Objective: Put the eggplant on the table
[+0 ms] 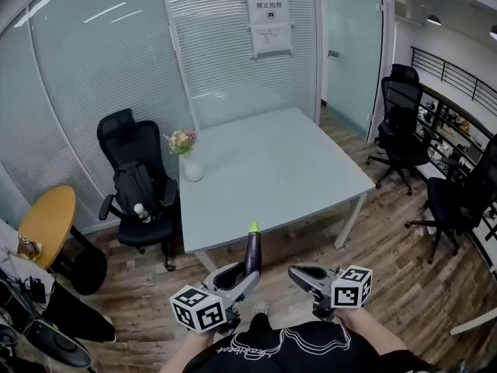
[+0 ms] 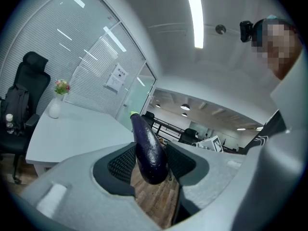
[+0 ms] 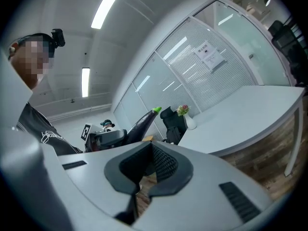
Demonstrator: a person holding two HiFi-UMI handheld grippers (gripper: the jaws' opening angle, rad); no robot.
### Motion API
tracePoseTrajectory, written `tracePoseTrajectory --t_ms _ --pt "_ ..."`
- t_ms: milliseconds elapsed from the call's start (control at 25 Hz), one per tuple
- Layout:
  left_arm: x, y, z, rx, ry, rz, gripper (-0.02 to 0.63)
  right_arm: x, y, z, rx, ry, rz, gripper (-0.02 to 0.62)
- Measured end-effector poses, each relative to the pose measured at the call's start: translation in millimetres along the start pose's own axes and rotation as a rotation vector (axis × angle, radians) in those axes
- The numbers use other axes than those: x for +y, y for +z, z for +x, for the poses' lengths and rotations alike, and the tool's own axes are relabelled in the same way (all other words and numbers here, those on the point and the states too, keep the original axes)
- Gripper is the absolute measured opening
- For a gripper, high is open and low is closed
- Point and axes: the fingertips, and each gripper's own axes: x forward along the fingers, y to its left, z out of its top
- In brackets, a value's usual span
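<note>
A dark purple eggplant [image 1: 252, 253] with a green stem tip stands upright in my left gripper [image 1: 237, 277], which is shut on its lower end. In the left gripper view the eggplant [image 2: 146, 146] sits between the two ribbed pads and leans toward the light grey table [image 2: 72, 129]. That table [image 1: 272, 169] lies just ahead of both grippers, its near edge a short way beyond the eggplant's tip. My right gripper [image 1: 304, 274] hovers beside the left one, shut and holding nothing. From the right gripper view, the eggplant [image 3: 142, 121] shows off to the left.
A white vase of flowers [image 1: 188, 160] stands at the table's left edge. A black office chair [image 1: 136, 177] with a backpack sits left of the table, more black chairs [image 1: 400, 123] to the right. A round yellow table [image 1: 46, 220] is at far left. Glass partitions stand behind.
</note>
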Motion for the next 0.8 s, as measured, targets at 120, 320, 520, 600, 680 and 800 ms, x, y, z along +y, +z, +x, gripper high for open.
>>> tracePoseTrajectory --t_ms 120,320,520,600,680,800 --pt "19 8 17 0.012 -0.019 -0.003 0.209 -19 9 13 -0.002 -0.021 0.007 0.009" --pt "55 26 42 0.028 -0.042 -0.009 0.209 -51 27 39 -0.002 -0.053 0.026 0.009" --pt "93 53 65 0.037 -0.062 0.005 0.207 -78 56 71 -0.012 -0.077 0.021 0.009" --pt "109 64 72 0.035 -0.066 0.010 0.209 -88 67 85 -0.016 -0.081 0.015 0.009" --pt "127 75 78 0.034 -0.067 0.014 0.209 -96 77 99 -0.021 -0.081 0.010 0.009" --pt "154 87 87 0.030 -0.064 0.013 0.209 -111 89 118 -0.020 -0.095 0.002 0.009"
